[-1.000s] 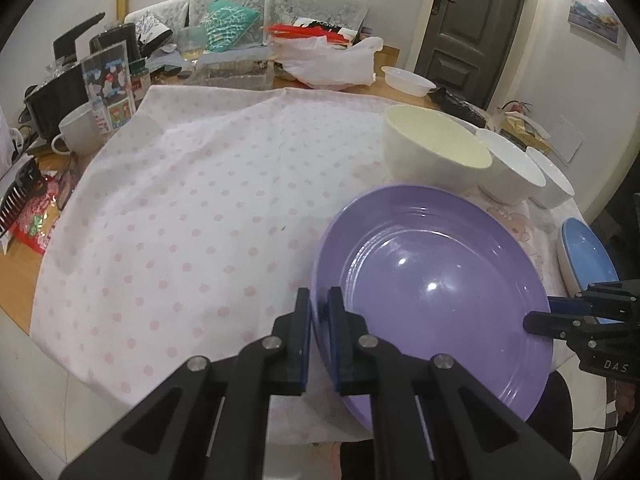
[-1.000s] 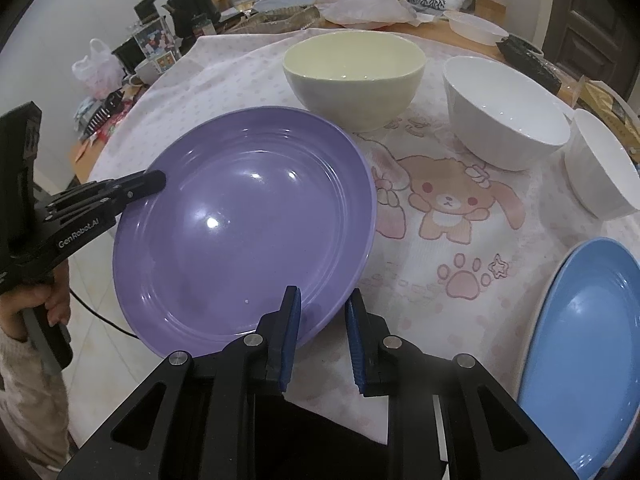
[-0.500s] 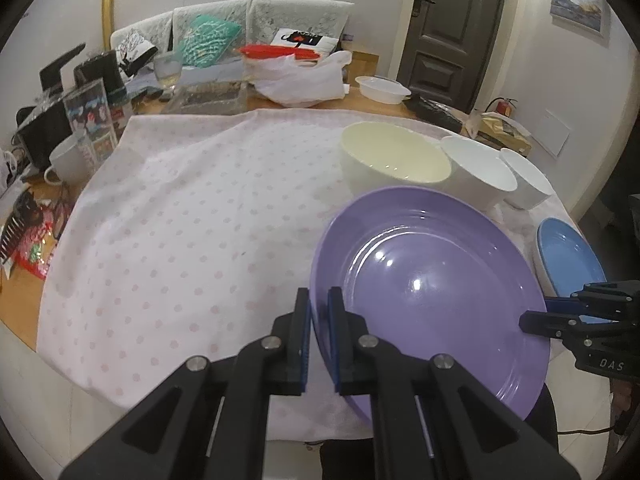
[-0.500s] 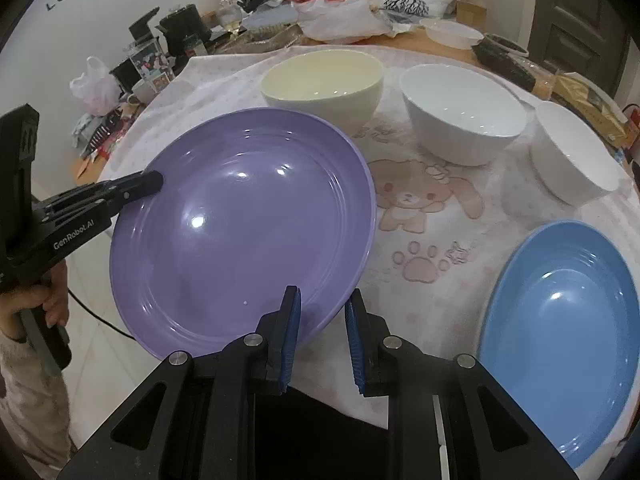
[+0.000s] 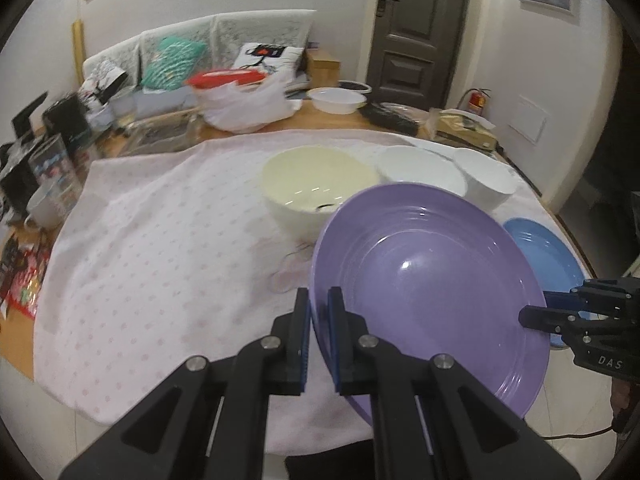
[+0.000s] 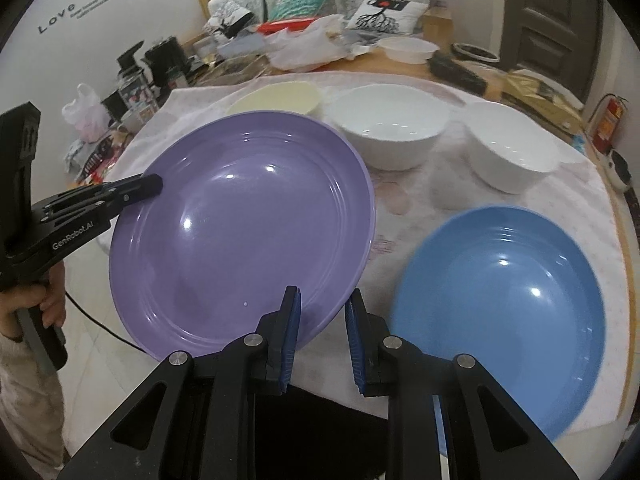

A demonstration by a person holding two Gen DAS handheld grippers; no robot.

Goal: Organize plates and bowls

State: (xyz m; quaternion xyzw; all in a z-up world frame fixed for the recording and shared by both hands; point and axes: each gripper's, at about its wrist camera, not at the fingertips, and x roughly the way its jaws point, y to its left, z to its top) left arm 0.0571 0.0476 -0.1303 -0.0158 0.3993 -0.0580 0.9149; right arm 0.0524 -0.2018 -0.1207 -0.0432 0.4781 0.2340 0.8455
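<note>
The left gripper, at the bottom centre of its own view, is clamped on the near rim of the purple plate. The right gripper, at the bottom centre of its view, pinches the opposite rim, so the plate hangs tilted between the two above the table edge. To the lower right lies the blue plate on the pink dotted tablecloth. Behind, in the upper middle, stand a cream bowl and two white bowls.
</note>
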